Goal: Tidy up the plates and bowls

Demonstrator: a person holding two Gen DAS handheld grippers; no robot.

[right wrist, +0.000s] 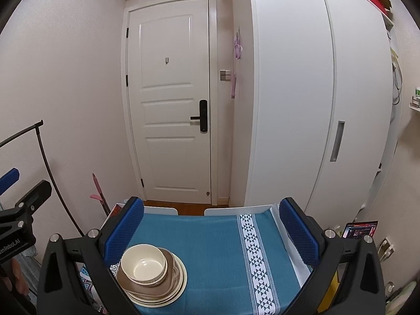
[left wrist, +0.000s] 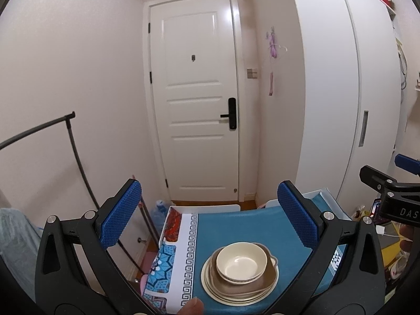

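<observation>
The plates (left wrist: 236, 292) sit stacked on the desk (left wrist: 236, 225), a brown dish (left wrist: 262, 281) and cream bowl (left wrist: 241, 261) nested on top. Both hand-held grippers, left (left wrist: 208, 218) and right (right wrist: 211, 232), hover spread and empty above the desk. The sorting looks finished, or nearly so.

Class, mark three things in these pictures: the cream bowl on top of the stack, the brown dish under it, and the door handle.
cream bowl (left wrist: 240, 263), left wrist view, inner floor of the bowl.
brown dish (right wrist: 155, 290), right wrist view, its front rim.
door handle (left wrist: 225, 116), left wrist view, the black lever.
</observation>
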